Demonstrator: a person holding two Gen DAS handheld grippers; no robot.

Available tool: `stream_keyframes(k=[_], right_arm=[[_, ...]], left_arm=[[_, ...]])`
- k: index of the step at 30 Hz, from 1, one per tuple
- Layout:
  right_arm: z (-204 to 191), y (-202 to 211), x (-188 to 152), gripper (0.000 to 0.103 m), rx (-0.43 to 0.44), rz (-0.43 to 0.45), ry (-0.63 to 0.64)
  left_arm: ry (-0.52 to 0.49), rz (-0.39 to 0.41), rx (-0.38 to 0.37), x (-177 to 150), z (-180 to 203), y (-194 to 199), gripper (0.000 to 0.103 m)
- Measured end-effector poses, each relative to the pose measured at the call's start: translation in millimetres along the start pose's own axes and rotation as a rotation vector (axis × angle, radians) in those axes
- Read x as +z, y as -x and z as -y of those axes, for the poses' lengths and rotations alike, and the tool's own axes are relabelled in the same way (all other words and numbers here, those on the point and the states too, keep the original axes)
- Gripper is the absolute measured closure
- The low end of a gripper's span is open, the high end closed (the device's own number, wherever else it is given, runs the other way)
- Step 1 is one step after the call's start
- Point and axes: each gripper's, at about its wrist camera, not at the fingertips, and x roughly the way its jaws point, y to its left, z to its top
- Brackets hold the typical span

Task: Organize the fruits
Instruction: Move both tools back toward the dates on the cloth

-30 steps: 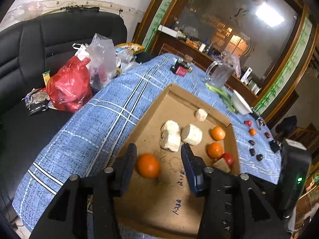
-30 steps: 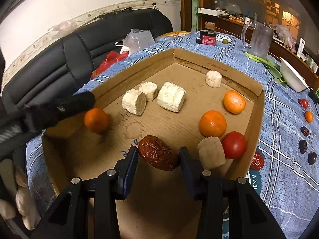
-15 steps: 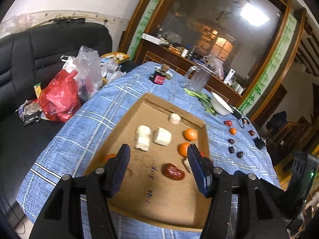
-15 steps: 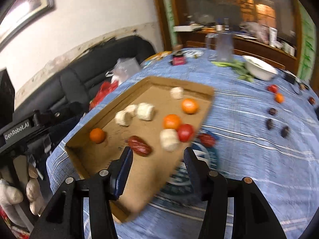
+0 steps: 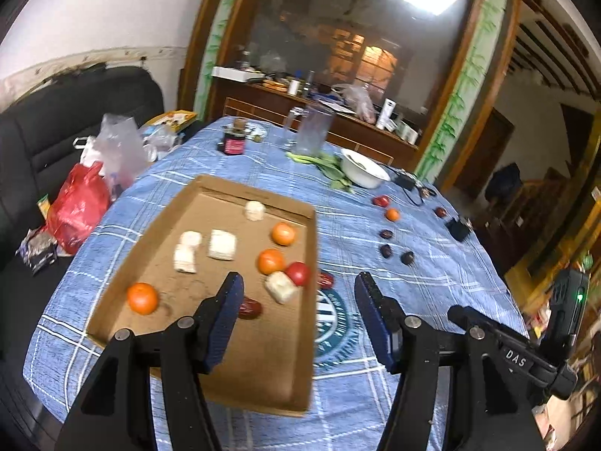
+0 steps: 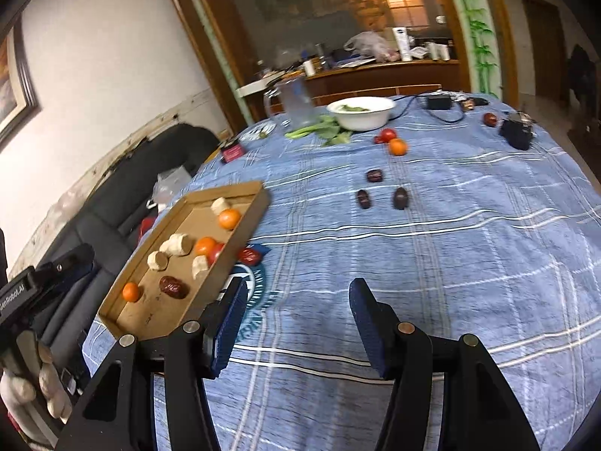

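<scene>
Left gripper: the jaws are spread wide and nothing is held; one second ago the orange was between its fingers, now it is left in the near left corner of the cardboard tray and the gripper is raised and drawn back.
Right gripper: the jaws are spread wide and empty; one second ago the red date was held between them, now it lies in the tray near the orange, and the gripper is turned to the open tablecloth.
Tray content: four pale cut pieces, three oranges, a red tomato and the date are seen inside; the tomato and one pale piece are just beside the right wall.
Tray edge: a second red date lies on the cloth, touching or just beside the outer right wall, on a round printed emblem.
Open room: a wide bare band of cloth is seen between the tray and the loose fruits.
Loose fruits, farther: three dark dates, then a small orange and a tomato, well apart from the tray.
Far edge: a white bowl, greens and a clear jug are placed near the table end.
</scene>
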Motion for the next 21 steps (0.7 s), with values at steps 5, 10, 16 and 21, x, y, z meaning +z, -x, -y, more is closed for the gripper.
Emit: stream_keyframes(k=[5,10,16,21], right_arm=[[17,19,-2,0.042,-0.009,0.039,-0.034],[44,31,-7,0.041,-0.022,0.058,-0.086],[69,30,-12,0.041,-0.028,0.047,-0.138],[69,18,-15,0.041,-0.027,0.009,-0.123]], left_arm=[[-0.060,-0.007,-0.005,-4,27,2,0.037],[-0.084,-0.028,-0.001,-8,43,-3,0.037],[-0.105,-0.071,-0.006,-16,56,-18,0.037],[-0.094,-0.081,-0.016,-19,54,-27,0.037]])
